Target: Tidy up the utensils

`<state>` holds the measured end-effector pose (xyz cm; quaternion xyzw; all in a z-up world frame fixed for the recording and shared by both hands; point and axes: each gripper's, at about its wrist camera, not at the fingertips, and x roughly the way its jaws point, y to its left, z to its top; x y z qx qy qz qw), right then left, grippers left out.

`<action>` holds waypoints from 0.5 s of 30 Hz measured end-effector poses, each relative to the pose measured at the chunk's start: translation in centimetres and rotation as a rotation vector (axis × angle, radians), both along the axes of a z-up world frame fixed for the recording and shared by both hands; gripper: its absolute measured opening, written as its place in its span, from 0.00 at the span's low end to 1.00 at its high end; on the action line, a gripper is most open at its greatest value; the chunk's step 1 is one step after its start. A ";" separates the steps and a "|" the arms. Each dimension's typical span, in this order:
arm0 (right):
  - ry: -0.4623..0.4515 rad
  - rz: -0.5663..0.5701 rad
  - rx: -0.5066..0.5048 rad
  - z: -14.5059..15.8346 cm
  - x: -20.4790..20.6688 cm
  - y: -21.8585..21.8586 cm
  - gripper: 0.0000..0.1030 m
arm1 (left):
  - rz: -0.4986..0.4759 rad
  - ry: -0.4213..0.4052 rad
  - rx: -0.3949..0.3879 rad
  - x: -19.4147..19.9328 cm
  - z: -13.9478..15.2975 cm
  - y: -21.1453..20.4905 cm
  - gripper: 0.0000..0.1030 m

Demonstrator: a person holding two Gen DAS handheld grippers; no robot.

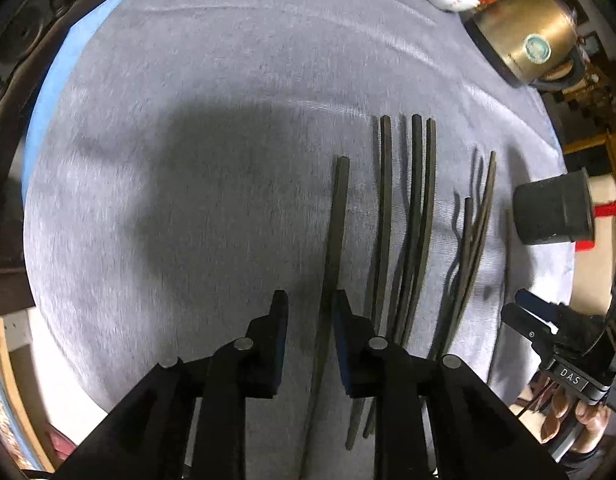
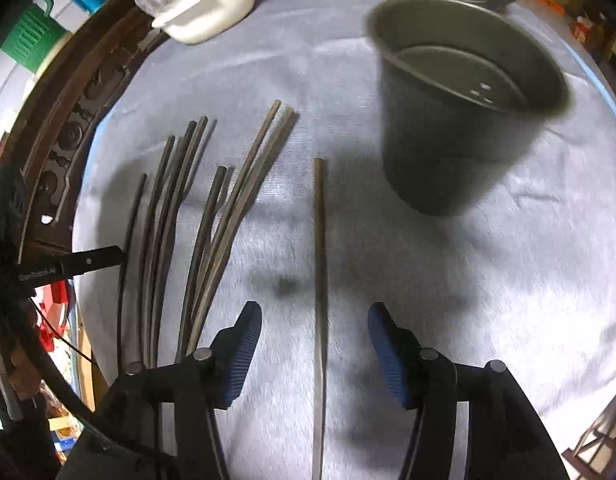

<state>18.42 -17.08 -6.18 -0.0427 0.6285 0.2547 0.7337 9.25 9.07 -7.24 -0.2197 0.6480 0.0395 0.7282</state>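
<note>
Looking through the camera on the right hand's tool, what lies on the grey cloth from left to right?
Fanned bunch of dark chopsticks → single brownish chopstick lying alone → dark grey metal pot, empty.

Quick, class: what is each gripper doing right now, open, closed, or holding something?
Left gripper: open, a chopstick lying between its fingers, not gripped.
Right gripper: open wide, another chopstick between its fingers, untouched.

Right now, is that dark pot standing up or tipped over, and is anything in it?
Upright and empty of chopsticks: the pot stands on the cloth with its mouth up, and its bare bottom shows. All chopsticks lie outside on the cloth.
</note>
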 end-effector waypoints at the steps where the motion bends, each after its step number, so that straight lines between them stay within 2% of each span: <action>1: 0.010 0.013 -0.017 -0.4 0.3 0.6 0.55 | -0.014 0.012 0.001 0.3 -0.3 -0.3 0.23; 2: 0.015 0.020 -0.033 -0.7 0.6 1.0 0.48 | -0.024 0.025 0.009 0.5 -0.4 -0.5 0.23; 3: -0.004 0.029 -0.059 -0.6 0.6 1.4 0.36 | -0.037 0.021 0.025 0.9 -0.3 -0.8 0.20; 4: -0.006 0.039 -0.081 -0.6 0.7 1.9 0.33 | -0.056 0.022 0.035 1.4 -0.4 -1.1 0.13; 6: -0.011 0.060 -0.120 -0.4 0.8 2.5 0.17 | -0.081 0.041 0.045 2.2 -0.8 -1.8 0.06; 9: -0.012 0.108 -0.174 -0.3 0.8 3.0 0.10 | -0.120 0.056 0.045 2.6 -0.8 -1.9 0.06; 15: 0.038 0.170 -0.216 -0.2 1.4 3.6 0.10 | -0.140 0.103 0.024 4.9 -1.4 -1.7 0.06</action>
